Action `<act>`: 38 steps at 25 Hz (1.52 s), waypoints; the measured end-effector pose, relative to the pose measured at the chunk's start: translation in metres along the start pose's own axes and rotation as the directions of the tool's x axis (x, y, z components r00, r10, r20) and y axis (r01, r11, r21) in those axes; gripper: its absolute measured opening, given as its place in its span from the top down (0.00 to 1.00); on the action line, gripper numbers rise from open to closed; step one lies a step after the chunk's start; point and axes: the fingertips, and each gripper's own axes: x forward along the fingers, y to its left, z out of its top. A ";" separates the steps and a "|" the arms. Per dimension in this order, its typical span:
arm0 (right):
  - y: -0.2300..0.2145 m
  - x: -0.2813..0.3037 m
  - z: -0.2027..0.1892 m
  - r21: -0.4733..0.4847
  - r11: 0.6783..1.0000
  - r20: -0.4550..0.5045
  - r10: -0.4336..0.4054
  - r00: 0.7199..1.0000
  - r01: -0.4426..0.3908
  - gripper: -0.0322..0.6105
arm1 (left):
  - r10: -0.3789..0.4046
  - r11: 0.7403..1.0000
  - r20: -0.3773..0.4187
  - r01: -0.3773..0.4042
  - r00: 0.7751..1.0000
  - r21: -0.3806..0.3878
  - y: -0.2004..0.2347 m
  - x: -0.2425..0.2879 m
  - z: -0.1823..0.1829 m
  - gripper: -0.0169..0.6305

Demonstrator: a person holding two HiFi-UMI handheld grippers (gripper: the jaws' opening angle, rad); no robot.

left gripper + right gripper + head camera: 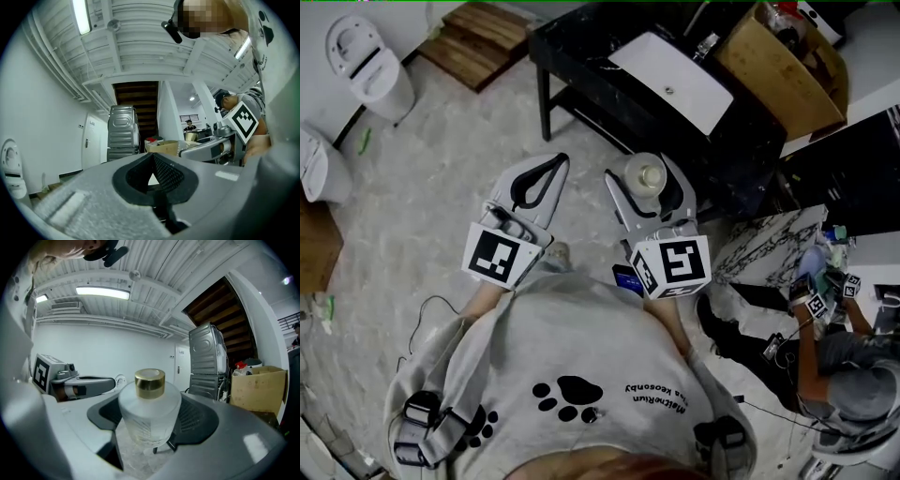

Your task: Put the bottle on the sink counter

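Note:
A frosted bottle with a gold cap stands upright between the jaws of my right gripper, which is shut on it. In the right gripper view the bottle fills the gap and both pads press on its sides. My left gripper is held level beside it on the left, shut, with nothing in the oval gap behind its touching tips. Ahead of both stands the black sink counter with its white basin; the bottle is well short of it, over the floor.
A toilet stands at the far left and wooden steps at the back. A cardboard box sits right of the basin. A marble slab and a crouching person are at the right. A washing machine shows ahead.

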 end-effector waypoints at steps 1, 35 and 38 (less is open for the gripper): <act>-0.002 0.008 0.000 0.000 1.000 0.000 -0.006 1.000 0.006 0.43 | -0.008 1.000 0.000 0.008 1.000 -0.002 0.007 0.005 -0.003 0.97; -0.015 0.155 -0.006 -0.019 0.994 -0.040 0.104 0.994 -0.105 0.43 | 0.067 0.994 -0.033 -0.069 0.997 -0.088 0.124 0.051 -0.051 0.97; -0.027 0.178 -0.007 -0.015 0.992 -0.042 0.125 0.991 -0.126 0.43 | 0.094 0.991 -0.043 -0.098 0.995 -0.089 0.140 0.064 -0.057 0.97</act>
